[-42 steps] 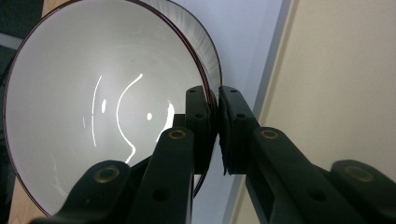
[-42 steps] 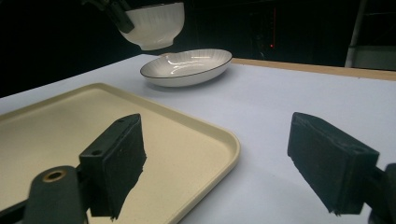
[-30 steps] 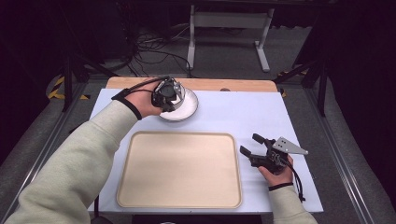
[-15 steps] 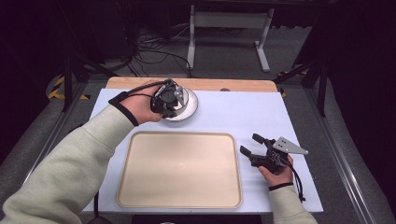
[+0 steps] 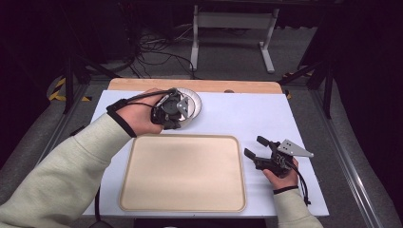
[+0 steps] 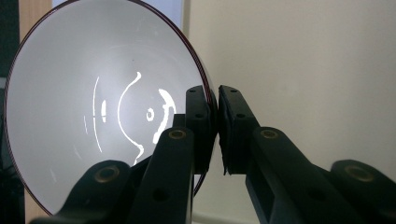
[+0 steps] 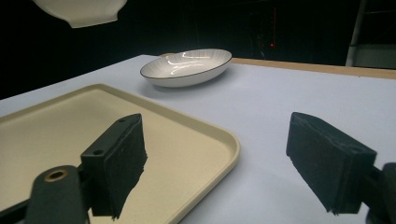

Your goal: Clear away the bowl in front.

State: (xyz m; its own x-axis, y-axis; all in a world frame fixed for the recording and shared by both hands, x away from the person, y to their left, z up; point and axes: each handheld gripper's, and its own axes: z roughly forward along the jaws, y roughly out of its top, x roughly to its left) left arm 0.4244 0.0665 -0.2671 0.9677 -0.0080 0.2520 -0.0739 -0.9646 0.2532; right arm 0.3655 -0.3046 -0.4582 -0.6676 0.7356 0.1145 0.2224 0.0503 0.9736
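While my left gripper clamps the white bowl by a thin bit of rim, lifted and tilted near the tray's far edge, I reckon it could pivot or slip out onto the plate nearby; right gripper wide open, empty, beside the tray

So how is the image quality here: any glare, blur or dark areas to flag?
Left gripper view: bright glare streaks inside the white bowl, and the near jaws look soft. Right gripper view: highlights on the dish, black background, jaw pads slightly blurred. High view: even light on the table and tray, with dark surroundings.
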